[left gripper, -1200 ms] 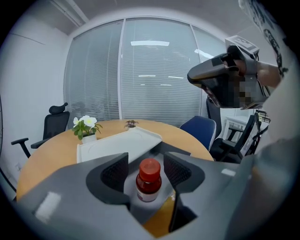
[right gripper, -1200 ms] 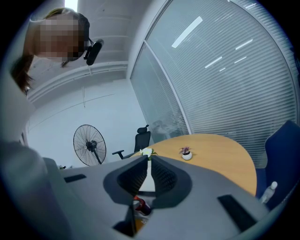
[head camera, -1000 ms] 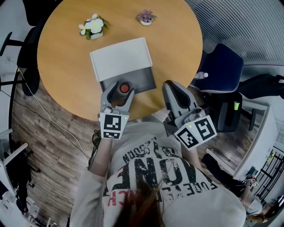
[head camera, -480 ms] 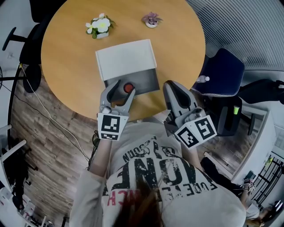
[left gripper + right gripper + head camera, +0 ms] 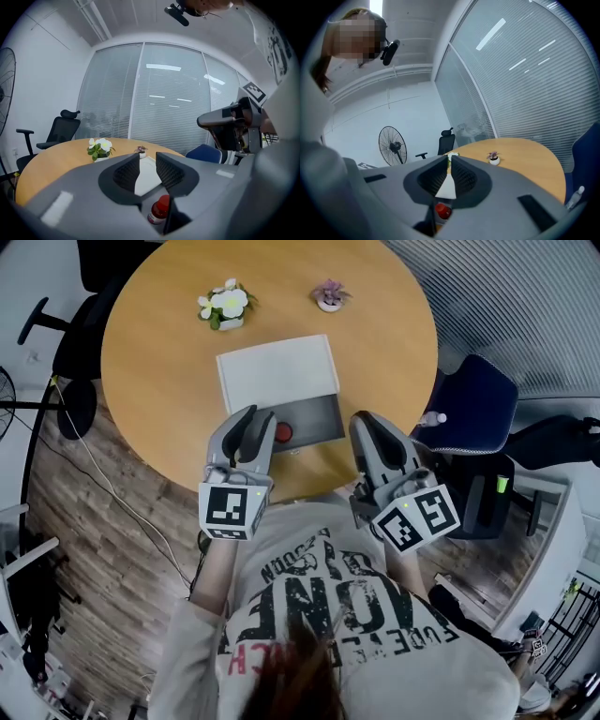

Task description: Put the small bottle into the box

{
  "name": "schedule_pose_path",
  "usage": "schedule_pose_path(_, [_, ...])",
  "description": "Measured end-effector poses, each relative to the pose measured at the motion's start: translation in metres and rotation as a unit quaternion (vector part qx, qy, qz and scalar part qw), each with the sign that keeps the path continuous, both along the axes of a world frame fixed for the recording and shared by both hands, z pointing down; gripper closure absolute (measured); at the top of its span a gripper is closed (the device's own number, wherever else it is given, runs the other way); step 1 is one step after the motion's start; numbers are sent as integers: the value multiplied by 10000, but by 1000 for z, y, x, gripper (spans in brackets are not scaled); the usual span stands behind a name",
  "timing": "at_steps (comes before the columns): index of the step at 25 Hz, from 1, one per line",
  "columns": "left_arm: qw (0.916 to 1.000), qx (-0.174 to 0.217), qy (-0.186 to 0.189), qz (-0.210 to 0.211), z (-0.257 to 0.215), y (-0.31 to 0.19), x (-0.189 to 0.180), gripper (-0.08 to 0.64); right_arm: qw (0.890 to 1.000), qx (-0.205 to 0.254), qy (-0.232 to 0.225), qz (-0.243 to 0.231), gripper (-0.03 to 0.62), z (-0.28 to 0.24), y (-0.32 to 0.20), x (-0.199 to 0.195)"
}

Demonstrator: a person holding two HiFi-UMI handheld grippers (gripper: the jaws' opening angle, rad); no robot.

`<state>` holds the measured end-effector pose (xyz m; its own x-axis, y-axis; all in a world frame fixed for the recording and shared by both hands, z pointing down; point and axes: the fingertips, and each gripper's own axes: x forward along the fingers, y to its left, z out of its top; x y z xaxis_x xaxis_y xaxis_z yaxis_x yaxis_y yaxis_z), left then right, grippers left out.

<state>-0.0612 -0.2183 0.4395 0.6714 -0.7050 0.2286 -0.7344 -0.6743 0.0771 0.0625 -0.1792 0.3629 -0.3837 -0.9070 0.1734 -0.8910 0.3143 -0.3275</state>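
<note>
Found small bottle (image 5: pixel 284 434) released since last look, standing free in grey tray of box (image 5: pixel 277 371), centre frame, just beside left claw (image 5: pixel 256 420). Left claw closing on nothing; right claw (image 5: pixel 367 426) closed, empty. Placement judged done.

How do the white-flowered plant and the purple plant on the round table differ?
Colour: the white-flowered potted plant has pale blooms over green leaves; the small purple potted plant has mauve foliage. Size: the white-flowered one is bushier, the purple one more compact. Place: in the head view, the white-flowered one stands left of the purple one. Both sit upright in small white pots on the round wooden table.
</note>
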Motion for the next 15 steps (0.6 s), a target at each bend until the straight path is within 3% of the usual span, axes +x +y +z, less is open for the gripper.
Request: schedule_pose_path(15, [9988, 455, 5, -170, -38, 2, -10, 549, 9996, 277, -1, -38, 561, -20, 1, -4])
